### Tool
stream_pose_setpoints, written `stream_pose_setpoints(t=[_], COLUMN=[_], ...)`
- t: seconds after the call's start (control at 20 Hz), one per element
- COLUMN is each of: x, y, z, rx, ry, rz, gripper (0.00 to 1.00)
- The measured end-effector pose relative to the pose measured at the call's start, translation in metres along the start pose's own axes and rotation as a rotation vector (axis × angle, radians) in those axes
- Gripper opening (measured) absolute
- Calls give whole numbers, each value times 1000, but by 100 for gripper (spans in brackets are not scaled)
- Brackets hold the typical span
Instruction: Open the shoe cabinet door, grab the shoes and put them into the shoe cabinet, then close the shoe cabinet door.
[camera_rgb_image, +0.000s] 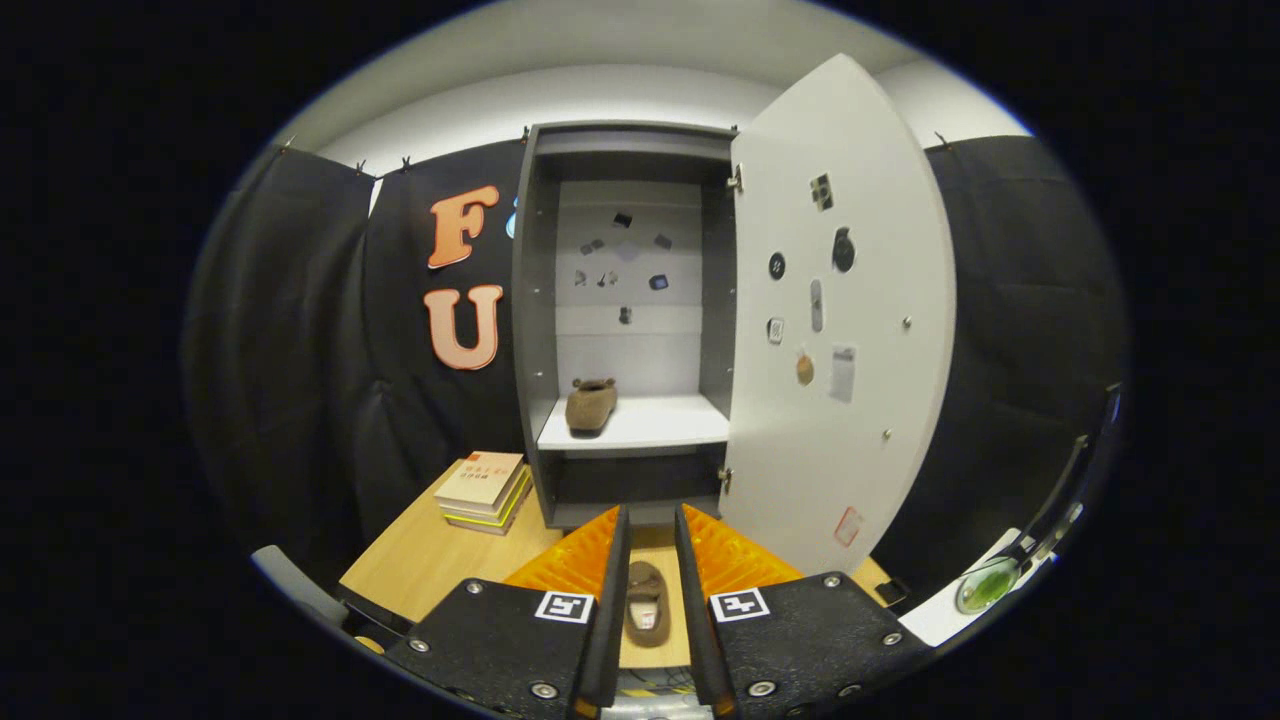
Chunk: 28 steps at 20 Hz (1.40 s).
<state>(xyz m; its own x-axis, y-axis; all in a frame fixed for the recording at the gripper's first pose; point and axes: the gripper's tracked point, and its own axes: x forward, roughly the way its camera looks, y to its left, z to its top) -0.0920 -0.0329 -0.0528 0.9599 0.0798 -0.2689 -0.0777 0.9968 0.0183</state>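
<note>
Gripper view puts your gripper (650, 545) over the wooden table (420, 570) with its fingers a narrow gap apart and pressing on nothing. Down in that gap lies one brown shoe (645, 600), flat on the table below the fingertips, its long axis running straight along the line of the fingers, so the jaws straddle its width. To take it you'd judge a straight drop down over its sides, though how far below the fingers it sits you cannot tell.

Beyond the fingertips stands the shoe cabinet (625, 320), its door (835, 320) swung wide to the right. A second brown shoe (591, 403) already rests on the shelf (650, 425), toward its left side. That makes two shoes: one stored, one still to carry.

Just left of the cabinet's foot sits one stack of books (485, 490).
</note>
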Motion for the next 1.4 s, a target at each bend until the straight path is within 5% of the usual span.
stream_pose_setpoints(t=[0.6, 1.2, 1.4], x=[135, 235, 257], y=[45, 36, 41], z=[-220, -352, -368], rx=[82, 97, 107], ry=[388, 641, 671], rz=[103, 114, 97], gripper=[29, 34, 13])
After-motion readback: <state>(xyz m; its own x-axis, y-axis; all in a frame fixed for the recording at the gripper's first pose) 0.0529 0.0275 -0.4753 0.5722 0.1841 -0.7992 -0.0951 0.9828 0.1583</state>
